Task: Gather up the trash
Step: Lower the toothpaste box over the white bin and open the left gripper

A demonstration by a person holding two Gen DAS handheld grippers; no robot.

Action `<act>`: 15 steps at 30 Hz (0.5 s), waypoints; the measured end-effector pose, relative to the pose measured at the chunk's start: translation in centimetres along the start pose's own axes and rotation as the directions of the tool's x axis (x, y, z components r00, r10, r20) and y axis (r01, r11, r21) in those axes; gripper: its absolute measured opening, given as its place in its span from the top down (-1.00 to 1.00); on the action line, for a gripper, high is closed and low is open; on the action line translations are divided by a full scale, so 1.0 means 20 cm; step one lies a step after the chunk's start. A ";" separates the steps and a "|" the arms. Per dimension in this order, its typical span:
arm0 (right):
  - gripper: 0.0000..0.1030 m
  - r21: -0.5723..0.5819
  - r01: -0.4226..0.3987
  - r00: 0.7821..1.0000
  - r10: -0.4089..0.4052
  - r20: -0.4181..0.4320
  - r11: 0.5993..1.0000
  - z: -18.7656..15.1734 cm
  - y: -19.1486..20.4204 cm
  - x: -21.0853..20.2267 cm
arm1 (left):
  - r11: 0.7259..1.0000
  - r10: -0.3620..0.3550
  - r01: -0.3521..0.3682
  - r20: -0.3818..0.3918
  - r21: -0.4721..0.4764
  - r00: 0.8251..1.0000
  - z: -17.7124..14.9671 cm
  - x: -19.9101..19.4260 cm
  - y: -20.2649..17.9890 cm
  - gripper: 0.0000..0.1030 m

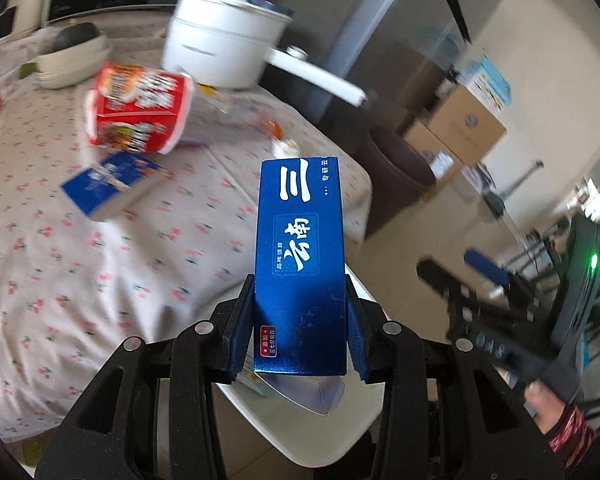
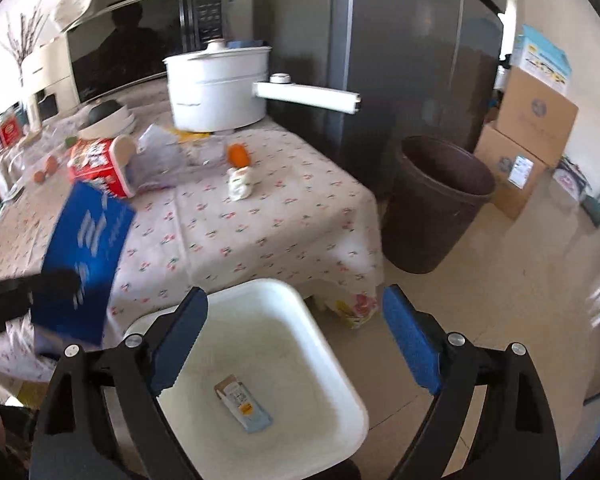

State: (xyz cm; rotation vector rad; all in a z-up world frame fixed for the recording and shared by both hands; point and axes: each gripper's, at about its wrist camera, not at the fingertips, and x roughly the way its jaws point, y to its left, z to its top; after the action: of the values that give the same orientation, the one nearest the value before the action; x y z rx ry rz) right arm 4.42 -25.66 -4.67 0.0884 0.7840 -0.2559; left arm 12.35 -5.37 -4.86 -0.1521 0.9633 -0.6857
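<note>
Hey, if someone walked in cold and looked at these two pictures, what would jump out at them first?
First the blue box, clamped upright between the left gripper's pads, over the white bin's edge. Next, that bin below the open right gripper, with one small packet on its floor. Then the tipped red noodle cup on the floral tablecloth, before the white pot.

The tall blue cardboard box (image 1: pixel 300 256) at the centre has a satin, faintly metallic sheen. The soft cotton-like cloth with small red flowers (image 1: pixel 80 272) covering the desk looks matt and creased. The white square plastic basin (image 2: pixel 268 344) in the lower middle is smooth and glossy. At right, the dark brown plastic bin (image 2: pixel 432 216) looks dull. The left tool (image 1: pixel 300 320) is matt black plastic with rough blue pads (image 1: pixel 242 320).
</note>
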 end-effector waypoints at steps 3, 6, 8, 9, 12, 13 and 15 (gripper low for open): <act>-0.68 0.027 0.016 1.000 -0.016 0.004 1.000 0.01 -0.04 0.00 | 0.999 -0.017 0.019 -0.045 0.029 0.999 -0.04 0.07 -0.04 0.24; -0.68 0.043 0.021 1.000 -0.021 0.000 0.999 0.03 -0.06 0.01 | 0.998 -0.050 0.055 -0.114 0.041 0.992 -0.08 0.14 -0.07 0.16; -0.68 0.049 0.023 1.000 -0.022 -0.001 0.999 0.04 -0.06 0.02 | 0.997 -0.040 0.047 -0.120 0.057 0.992 -0.09 0.15 -0.09 0.05; -0.68 0.048 0.023 1.000 -0.023 0.000 0.999 0.04 -0.06 0.02 | 0.997 -0.032 0.040 -0.116 0.066 0.993 -0.09 0.14 -0.09 0.00; -0.69 0.044 0.026 1.000 -0.026 -0.001 0.999 0.06 -0.03 0.03 | 0.998 -0.020 0.026 -0.091 0.059 0.996 -0.07 0.11 -0.07 -0.13; -0.71 0.042 0.026 1.000 -0.026 -0.002 0.999 0.06 -0.02 0.03 | 0.998 -0.011 0.015 -0.082 0.054 0.997 -0.06 0.10 -0.06 -0.14; -0.73 0.040 0.024 1.000 -0.024 -0.004 0.999 0.07 0.00 0.04 | 0.999 0.013 -0.010 -0.067 0.047 0.998 -0.05 0.08 -0.04 -0.16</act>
State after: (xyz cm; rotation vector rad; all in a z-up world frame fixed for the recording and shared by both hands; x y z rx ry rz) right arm 5.91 -25.96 -4.27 0.1175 0.7842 -0.2943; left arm 11.80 -6.80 -6.32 -0.0823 1.0113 -0.7059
